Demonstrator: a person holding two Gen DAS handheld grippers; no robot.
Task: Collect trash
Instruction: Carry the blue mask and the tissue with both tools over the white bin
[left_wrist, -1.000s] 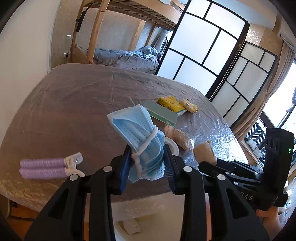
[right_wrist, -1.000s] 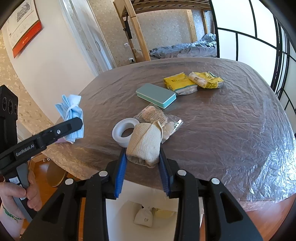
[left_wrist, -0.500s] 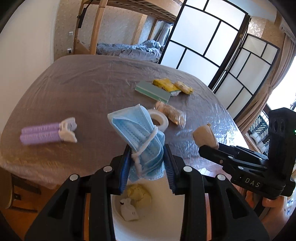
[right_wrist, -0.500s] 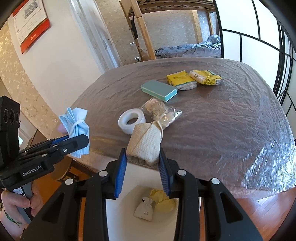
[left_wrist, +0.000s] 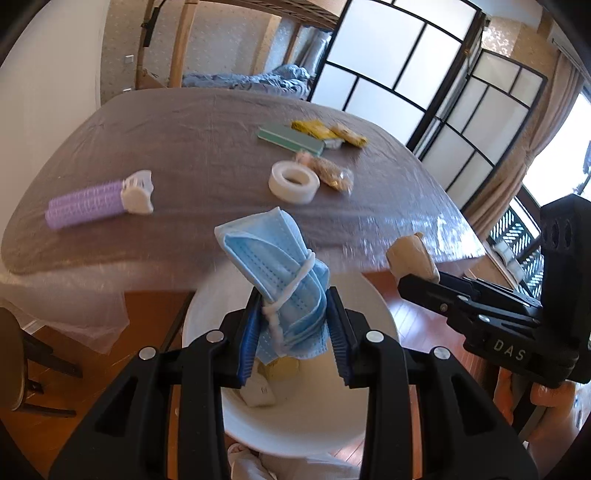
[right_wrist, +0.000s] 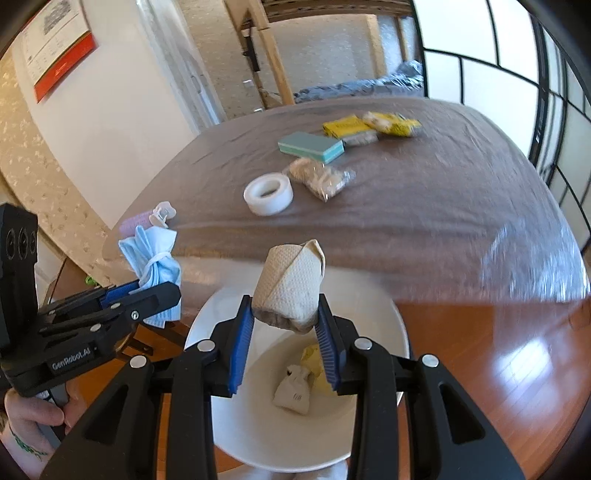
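Here, past the desk (right_wrist: 424, 221) edge, above one bin (right_wrist: 391, 321): left gripper (left_wrist: 293, 328) pinching one mask (left_wrist: 273, 258), right gripper (right_wrist: 284, 328) pinching one tissue wad (right_wrist: 290, 284).

The left gripper (left_wrist: 293, 332) clamps a crumpled blue face mask (left_wrist: 280, 280) above the round white bin (left_wrist: 295, 424). The right gripper (right_wrist: 284, 336) pinches a folded beige paper towel (right_wrist: 291, 284) over the same bin, just beside the left.

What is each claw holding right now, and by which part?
Left claw pinches the blue face mask by its lower, bunched end. Right claw grips the wadded paper towel by its bottom end.
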